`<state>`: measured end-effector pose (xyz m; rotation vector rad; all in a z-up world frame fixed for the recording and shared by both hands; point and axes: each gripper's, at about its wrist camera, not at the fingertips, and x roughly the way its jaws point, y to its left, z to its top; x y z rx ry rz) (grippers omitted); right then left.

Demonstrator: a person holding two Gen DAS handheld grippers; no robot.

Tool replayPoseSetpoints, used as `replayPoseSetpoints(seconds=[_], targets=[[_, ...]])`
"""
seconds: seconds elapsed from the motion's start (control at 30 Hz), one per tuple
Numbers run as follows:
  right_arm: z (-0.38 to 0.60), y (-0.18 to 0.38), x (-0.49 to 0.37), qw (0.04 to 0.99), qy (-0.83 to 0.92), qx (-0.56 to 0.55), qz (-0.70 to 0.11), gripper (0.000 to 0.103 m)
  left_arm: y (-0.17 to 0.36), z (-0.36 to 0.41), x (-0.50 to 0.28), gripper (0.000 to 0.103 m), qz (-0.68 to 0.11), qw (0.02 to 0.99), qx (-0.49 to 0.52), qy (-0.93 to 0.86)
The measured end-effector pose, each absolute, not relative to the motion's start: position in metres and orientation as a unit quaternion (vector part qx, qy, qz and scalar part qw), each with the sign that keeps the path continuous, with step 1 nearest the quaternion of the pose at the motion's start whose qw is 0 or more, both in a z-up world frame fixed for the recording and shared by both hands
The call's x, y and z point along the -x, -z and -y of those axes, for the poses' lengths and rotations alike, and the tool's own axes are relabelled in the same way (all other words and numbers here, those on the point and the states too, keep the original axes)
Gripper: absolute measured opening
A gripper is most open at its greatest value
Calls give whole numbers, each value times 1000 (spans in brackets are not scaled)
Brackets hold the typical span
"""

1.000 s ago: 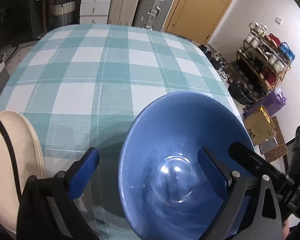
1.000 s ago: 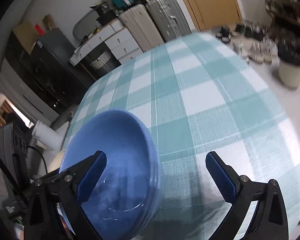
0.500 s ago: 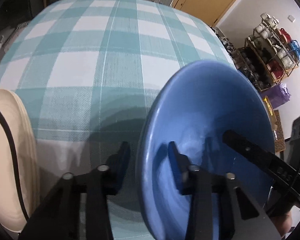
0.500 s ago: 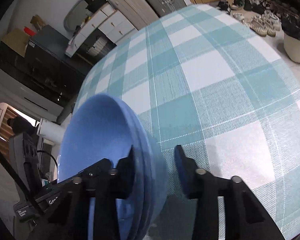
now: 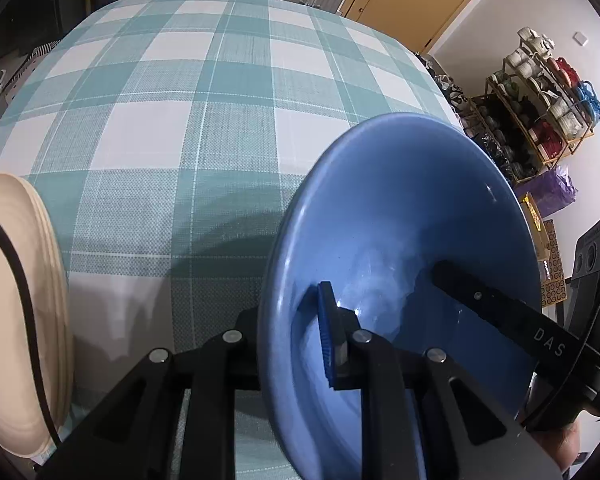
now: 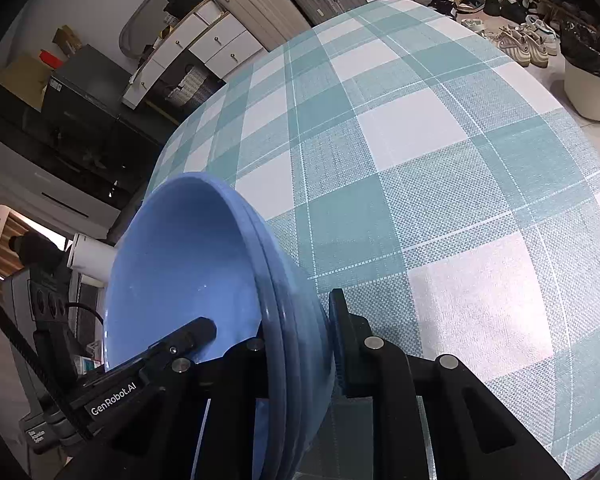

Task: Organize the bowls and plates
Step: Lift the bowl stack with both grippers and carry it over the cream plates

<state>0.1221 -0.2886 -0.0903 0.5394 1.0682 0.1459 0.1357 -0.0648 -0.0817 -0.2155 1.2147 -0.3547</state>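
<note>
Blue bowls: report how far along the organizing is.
Done: cream plates sit stacked at the table's left edge. In hand: both tongs, left and right, are shut on opposite walls of the stack of blue bowls, which is tilted. Left: set the bowls down somewhere on the checked tablecloth.

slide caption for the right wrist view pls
Right tool shut on the rim of stacked blue bowls above a checked tablecloth.

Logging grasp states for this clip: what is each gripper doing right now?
Left gripper: shut on the blue bowls, pinching the rim.
Right gripper: shut on the same blue bowls' opposite rim.
</note>
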Motion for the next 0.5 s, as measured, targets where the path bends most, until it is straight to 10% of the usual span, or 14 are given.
replayPoseSetpoints(seconds=[0.5], targets=[[286,90,-123,818,-75,-254,-511,16,79,66,-130,17,-562,808,75,159]])
